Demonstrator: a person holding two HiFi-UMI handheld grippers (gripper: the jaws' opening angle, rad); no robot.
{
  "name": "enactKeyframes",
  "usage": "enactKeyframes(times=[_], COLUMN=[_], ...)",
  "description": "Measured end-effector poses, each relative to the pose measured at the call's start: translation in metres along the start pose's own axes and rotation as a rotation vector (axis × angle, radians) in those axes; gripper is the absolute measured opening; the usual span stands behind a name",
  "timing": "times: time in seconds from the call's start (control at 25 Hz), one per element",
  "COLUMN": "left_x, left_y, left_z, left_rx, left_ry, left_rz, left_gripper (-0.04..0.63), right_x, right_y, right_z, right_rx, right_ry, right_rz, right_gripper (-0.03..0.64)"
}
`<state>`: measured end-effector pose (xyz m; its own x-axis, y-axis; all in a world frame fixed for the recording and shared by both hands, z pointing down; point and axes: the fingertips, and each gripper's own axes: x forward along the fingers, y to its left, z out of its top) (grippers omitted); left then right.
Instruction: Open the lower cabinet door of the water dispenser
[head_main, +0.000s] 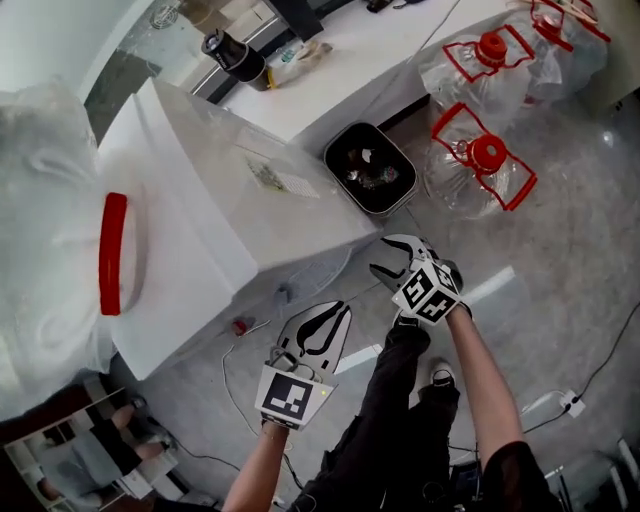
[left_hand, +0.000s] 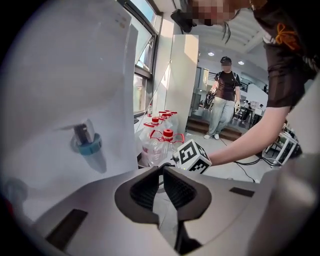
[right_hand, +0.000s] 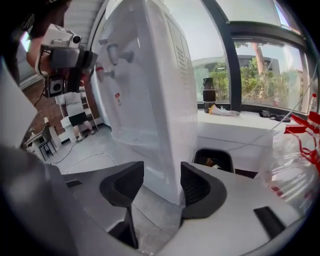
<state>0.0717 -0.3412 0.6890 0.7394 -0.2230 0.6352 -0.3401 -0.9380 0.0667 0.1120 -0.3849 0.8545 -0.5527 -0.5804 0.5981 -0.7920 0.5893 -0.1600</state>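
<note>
Step in hand, as I read it: approach. The tall white plastic water dispenser (head_main: 205, 190) stands at the person's front-left, with a big clear jug with a red handle (head_main: 113, 250) on top. Its white lower cabinet door (right_hand: 152, 162) sits low on the front face and looks flush with the body, with no gap or swung panel in any view

Right hand-held gripper (head_main: 385, 257): jaws wide apart, holding nothing. The dispenser's front corner edge lines up in the gap but lies beyond the pads, no contact that I can see

Left hand-held gripper (head_main: 340, 311): jaws all but closed, tips about meeting, nothing between them, clear of the dispenser

Next move, my guess: get a jaw onto the door's free edge or pull, pinch it, swing it outward. No handle or hinge side shows, so the grip point is open

View differences:
- head view: shows both grippers relative to the dispenser, plus the black plastic bin (head_main: 368, 168) and clear red-capped water bottles (head_main: 478, 160); front face is only edge-on
- right gripper view: the only one showing the door panel
- left gripper view: blue tap (left_hand: 87, 142) close up, and a person standing in the background (left_hand: 225, 95); door is out of frame
</note>
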Motion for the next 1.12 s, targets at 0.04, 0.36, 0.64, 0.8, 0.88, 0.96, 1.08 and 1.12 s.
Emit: enactKeyframes(times=[0.04, 0.36, 0.64, 0.8, 0.88, 0.96, 1.08, 1.12], left_x=[0.003, 0.017, 0.014, 0.009, 0.007, 0.005, 0.002, 0.000], left_y=[0.003, 0.024, 0.021, 0.023, 0.022, 0.021, 0.016, 0.014], left_z=[-0.006, -0.051, -0.059, -0.062, -0.061, -0.057, -0.053, -0.053], left_rx=[0.003, -0.051, -0.076, -0.081, -0.088, -0.100, -0.106, -0.109], left_ry=[-0.002, 0.023, 0.006, 0.007, 0.006, -0.003, -0.011, -0.012], left_rz=[0.006, 0.078, 0.087, 0.094, 0.097, 0.101, 0.102, 0.103], left_gripper=[0.028, 0.028, 0.028, 0.028, 0.028, 0.028, 0.028, 0.027], right_x=[0.011, 0.079, 0.099, 0.097, 0.098, 0.097, 0.087, 0.081], right_y=[-0.001, -0.019, -0.015, -0.013, -0.012, -0.011, -0.007, -0.003], right_z=[-0.006, -0.023, -0.021, -0.019, -0.019, -0.019, -0.027, -0.032], right_rx=[-0.013, -0.126, -0.196, -0.172, -0.158, -0.152, -0.169, -0.174], right_ry=[0.006, 0.049, 0.094, 0.100, 0.103, 0.110, 0.127, 0.131], right_rz=[0.012, 0.054, 0.067, 0.049, 0.040, 0.031, 0.028, 0.032], right_gripper=[0.230, 0.290, 0.321, 0.296, 0.298, 0.298, 0.291, 0.279])
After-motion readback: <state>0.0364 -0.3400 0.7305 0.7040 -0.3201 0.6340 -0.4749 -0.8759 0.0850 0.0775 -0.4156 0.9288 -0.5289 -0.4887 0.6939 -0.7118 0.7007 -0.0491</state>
